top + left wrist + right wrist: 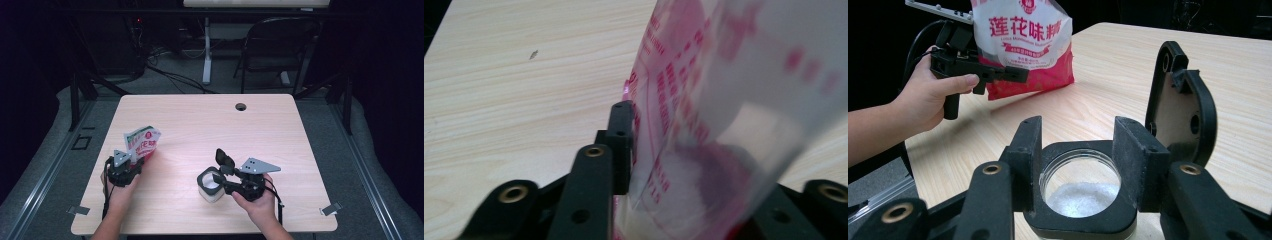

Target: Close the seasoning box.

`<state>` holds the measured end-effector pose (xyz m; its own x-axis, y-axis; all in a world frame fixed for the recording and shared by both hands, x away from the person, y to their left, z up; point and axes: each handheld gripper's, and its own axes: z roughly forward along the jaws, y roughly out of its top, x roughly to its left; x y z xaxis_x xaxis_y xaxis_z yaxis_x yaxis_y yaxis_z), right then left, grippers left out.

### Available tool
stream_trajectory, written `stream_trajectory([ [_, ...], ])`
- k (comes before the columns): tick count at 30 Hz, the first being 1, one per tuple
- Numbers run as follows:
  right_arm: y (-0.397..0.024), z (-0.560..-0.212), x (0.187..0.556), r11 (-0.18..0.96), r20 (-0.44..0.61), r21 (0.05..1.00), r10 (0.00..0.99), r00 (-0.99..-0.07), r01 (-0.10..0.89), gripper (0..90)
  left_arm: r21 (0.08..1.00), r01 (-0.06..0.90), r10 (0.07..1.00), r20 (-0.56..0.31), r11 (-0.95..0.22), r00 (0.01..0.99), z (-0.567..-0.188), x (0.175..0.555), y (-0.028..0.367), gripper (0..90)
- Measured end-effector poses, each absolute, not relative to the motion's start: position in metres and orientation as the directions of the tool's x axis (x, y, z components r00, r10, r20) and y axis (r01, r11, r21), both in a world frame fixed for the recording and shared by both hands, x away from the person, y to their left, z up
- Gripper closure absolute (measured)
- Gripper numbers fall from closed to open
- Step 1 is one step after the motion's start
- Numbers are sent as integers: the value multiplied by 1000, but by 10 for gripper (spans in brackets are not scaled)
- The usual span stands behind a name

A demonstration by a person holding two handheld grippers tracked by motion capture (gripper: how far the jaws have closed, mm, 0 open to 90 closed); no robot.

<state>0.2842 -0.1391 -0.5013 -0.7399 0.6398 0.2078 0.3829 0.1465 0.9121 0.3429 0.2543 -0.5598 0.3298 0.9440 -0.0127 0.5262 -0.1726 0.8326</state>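
High view is showing a person's two hands coming in from the bottom edge over a pale wooden table [200, 120], each hand carrying a black two-jaw gripper. On the left, the left gripper [131, 159] is gripping a red-and-white plastic pouch with red printed lettering [142, 142], which is standing tilted on the table near its left edge. On the right, the right gripper [216, 181] is reaching around a small clear jar with a black hinged lid [210, 186], which is sitting on the table toward the front, well apart from the pouch.

Left gripper view is looking along its own jaws: the pouch [704, 120] is lying between them, with the left jaw's pad touching the film and white grains showing through at the bottom. The other jaw is hidden behind the pouch, so how firmly it is clamped cannot be told.

Right gripper view is showing the right gripper [1079, 150] with its jaws standing on either side of the jar [1081, 192], pressing against the black rim. The lid is standing swung up and open at the right, and white grains are lying inside the jar. Farther off, the left gripper [998, 75] is holding the pouch [1023, 40] upright by its lower edge.
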Motion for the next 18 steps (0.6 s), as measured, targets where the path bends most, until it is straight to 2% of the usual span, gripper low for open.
stream_trajectory([
  [7,-140,-501,285,146,208,912,640,-739,383,552,889,433,926,-32,-146,377,-550,335,252,542],
  [12,-141,-500,284,139,210,915,640,-739,380,541,899,425,918,-75,-107,389,-544,332,255,484],
  [14,-141,-499,284,134,210,917,641,-738,377,536,900,429,901,-119,-80,418,-539,330,255,463],
  [18,-143,-498,284,125,208,918,655,-726,376,520,897,433,881,-130,-91,454,-531,327,250,396],
])
